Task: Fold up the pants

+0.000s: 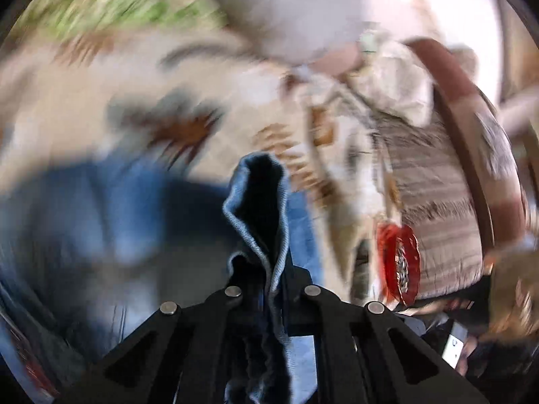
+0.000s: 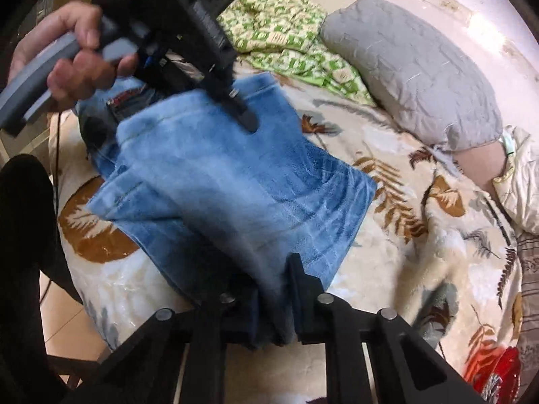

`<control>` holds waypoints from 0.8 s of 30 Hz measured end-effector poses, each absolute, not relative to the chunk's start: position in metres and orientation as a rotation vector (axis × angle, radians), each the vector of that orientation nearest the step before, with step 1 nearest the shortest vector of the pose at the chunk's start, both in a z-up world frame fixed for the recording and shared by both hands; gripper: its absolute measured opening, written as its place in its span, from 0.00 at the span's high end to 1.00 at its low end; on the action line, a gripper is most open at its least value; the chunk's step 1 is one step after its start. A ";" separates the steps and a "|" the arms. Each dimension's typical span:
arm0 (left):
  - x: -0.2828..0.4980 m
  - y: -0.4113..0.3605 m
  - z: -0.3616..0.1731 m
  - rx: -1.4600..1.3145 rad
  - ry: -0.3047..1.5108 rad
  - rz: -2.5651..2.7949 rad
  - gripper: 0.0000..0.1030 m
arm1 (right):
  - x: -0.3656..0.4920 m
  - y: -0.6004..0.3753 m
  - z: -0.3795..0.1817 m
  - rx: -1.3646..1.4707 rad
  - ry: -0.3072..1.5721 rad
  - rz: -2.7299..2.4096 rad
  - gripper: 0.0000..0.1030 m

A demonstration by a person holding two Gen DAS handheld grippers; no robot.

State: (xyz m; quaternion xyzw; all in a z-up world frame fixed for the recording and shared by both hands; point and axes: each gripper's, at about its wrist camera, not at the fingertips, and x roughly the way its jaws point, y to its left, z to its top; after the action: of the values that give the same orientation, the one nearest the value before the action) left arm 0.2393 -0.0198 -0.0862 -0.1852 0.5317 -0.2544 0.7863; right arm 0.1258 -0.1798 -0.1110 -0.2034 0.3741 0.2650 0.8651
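Both hand-held grippers (image 1: 269, 289) (image 2: 273, 306) pinch the blue pants' (image 2: 215, 181) edges.

Pants (image 2: 215, 181): blue denim, faded, matt, soft weave; blanket (image 2: 404, 202): plush fleece, slight sheen, leaf print; pillow (image 2: 414, 77): grey cloth, crinkled, matt; quilt (image 2: 289, 37): green printed cotton; right gripper (image 2: 274, 306): black matt plastic, bright metal pins; floor (image 2: 67, 316): glossy tile.
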 end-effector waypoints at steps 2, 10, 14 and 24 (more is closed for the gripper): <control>0.242 -0.028 -0.066 -0.331 1.090 -0.597 0.93 | 0.121 -0.183 -0.104 -0.394 0.735 0.541 0.87; 0.269 0.011 -0.145 -0.404 1.308 -0.408 0.93 | 0.130 -0.155 -0.127 -0.441 0.826 0.512 0.88; 0.267 0.032 -0.184 -0.550 1.352 -0.400 0.91 | 0.136 -0.150 -0.133 -0.466 0.880 0.528 0.88; 0.254 0.027 -0.150 -0.585 1.267 -0.450 0.10 | 0.118 -0.151 -0.121 -0.504 0.833 0.488 0.69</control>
State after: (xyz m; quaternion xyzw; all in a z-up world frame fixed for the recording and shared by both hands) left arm 0.2545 0.0270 -0.1504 -0.2672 0.5781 -0.2056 0.7431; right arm 0.1178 -0.1513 -0.1213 -0.2397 0.3962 0.2320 0.8554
